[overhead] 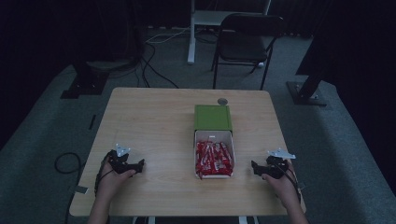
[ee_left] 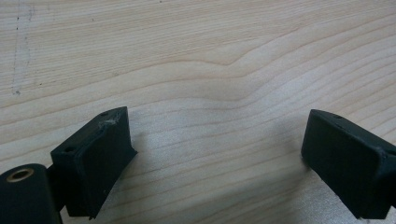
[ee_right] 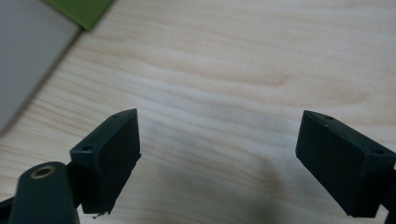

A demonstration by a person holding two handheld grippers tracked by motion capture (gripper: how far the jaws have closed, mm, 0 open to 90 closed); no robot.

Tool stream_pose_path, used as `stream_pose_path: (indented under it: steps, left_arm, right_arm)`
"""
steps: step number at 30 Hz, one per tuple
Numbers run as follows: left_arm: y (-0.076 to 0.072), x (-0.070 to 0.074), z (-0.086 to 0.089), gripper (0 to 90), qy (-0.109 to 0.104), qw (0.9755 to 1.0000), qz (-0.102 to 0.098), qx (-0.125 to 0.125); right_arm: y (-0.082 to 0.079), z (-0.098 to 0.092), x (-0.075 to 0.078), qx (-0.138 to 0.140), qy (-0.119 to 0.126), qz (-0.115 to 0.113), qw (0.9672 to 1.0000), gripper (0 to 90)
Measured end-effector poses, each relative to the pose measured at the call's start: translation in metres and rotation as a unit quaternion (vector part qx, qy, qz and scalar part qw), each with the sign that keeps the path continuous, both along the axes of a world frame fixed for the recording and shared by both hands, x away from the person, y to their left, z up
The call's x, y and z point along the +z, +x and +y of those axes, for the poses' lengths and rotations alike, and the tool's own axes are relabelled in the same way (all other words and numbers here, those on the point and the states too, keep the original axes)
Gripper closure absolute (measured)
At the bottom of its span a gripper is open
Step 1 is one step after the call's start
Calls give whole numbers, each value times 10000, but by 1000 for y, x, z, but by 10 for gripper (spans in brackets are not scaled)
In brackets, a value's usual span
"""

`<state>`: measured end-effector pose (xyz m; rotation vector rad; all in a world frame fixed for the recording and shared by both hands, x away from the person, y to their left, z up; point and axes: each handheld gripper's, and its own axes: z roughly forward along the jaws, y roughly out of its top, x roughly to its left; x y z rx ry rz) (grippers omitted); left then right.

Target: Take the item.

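Observation:
A white box point(overhead: 213, 136) with a green lid point(overhead: 213, 117) folded back lies at the table's middle, with several red-wrapped candies point(overhead: 213, 158) inside. My left gripper point(overhead: 138, 164) rests on the table to the box's left, held in a hand. In the left gripper view it point(ee_left: 217, 154) stands open over bare wood. My right gripper point(overhead: 254, 166) rests to the right of the box. The right gripper view shows it point(ee_right: 217, 158) open with nothing between the jaws, the box's white wall point(ee_right: 28, 56) and a green corner point(ee_right: 84, 10) at upper left.
The light wooden table point(overhead: 154, 121) has a small round grey disc point(overhead: 222, 101) near its far edge. Behind the table stand a black chair point(overhead: 247, 39) and a white stand leg point(overhead: 191, 32). Cables point(overhead: 154, 70) lie on the grey floor.

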<state>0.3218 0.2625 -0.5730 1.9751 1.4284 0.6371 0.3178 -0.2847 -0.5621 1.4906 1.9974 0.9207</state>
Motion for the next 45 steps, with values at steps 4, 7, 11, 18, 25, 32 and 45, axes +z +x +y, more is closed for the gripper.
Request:
stream_pose_path:
  steps: [4,7,11,18,25,32,45]
  left_arm:
    - [0,0,0,95,1,10000,1,-1]
    - [0,0,0,95,1,10000,1,-1]
    - [0,0,0,96,-2,10000,1,3]
    - [0,0,0,96,-2,10000,-2,2]
    - [0,0,0,96,-1,10000,0,1]
    - [0,0,0,96,-6,10000,-9,2]
    - [0,0,0,96,-5,10000,-8,2]
  right_arm:
    - [1,6,11,20,57,-102,9999,136]
    - [2,9,16,42,89,-160,9998,137]
    - [2,17,31,125,177,-291,9993,144]
    - [-2,30,59,355,340,-562,9972,155]
    - [-6,46,80,572,446,-740,9946,155]
    - [-9,73,97,893,615,-857,9904,155]
    - [-9,111,104,1225,739,-862,9860,155]
